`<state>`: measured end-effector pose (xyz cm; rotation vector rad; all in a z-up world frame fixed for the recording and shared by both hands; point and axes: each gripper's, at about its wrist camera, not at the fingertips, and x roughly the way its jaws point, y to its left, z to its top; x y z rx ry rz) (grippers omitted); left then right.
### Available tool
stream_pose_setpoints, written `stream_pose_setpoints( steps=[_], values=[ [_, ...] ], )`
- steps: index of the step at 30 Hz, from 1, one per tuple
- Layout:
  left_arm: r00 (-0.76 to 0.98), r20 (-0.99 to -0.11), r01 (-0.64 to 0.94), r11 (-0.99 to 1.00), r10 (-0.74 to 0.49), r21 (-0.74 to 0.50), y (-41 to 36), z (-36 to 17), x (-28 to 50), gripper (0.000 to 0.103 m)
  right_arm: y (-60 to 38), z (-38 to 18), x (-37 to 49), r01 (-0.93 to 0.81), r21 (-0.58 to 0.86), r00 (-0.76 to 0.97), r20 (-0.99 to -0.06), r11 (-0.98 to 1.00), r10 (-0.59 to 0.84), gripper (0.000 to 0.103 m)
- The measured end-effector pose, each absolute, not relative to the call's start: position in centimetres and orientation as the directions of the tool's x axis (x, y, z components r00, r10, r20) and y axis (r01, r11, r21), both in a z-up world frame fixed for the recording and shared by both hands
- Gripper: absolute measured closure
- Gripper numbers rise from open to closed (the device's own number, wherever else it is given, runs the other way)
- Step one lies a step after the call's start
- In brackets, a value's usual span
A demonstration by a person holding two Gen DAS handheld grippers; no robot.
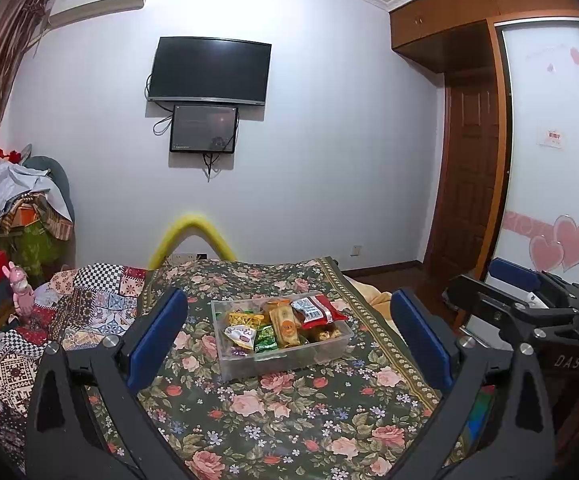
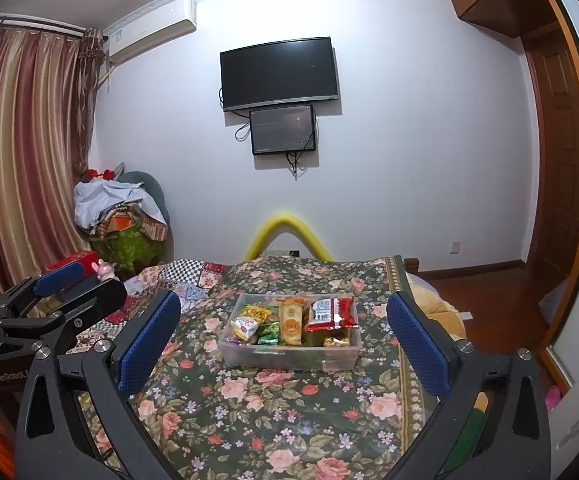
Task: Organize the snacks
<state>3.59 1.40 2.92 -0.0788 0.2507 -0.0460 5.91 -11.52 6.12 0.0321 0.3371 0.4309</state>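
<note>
Quilt (image 1: 101,300) lies at far left, with the flowered bedcover (image 1: 273,420) beside it. We hold the left gripper (image 1: 289,336) released, jaws wide, nothing between them. Straight ahead, apart from both tools, sits the clear box (image 1: 331,350) of snacks, its long axis running across our view. The right gripper (image 2: 283,338) is likewise spread and empty. We judge neither hand clearly nearer; the red packet (image 2: 335,314) lies toward the right.
</note>
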Motion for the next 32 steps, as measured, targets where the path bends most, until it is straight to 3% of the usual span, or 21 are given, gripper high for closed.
stream_pose_setpoints(
  steps=[32],
  values=[
    [0.960,-0.266,0.062,0.994,-0.086,-0.094,1.30,2.74,4.05,0.000,-11.66,6.07,5.81,-0.390,0.093,0.860,-0.320,0.916,0.398,0.000]
  ],
)
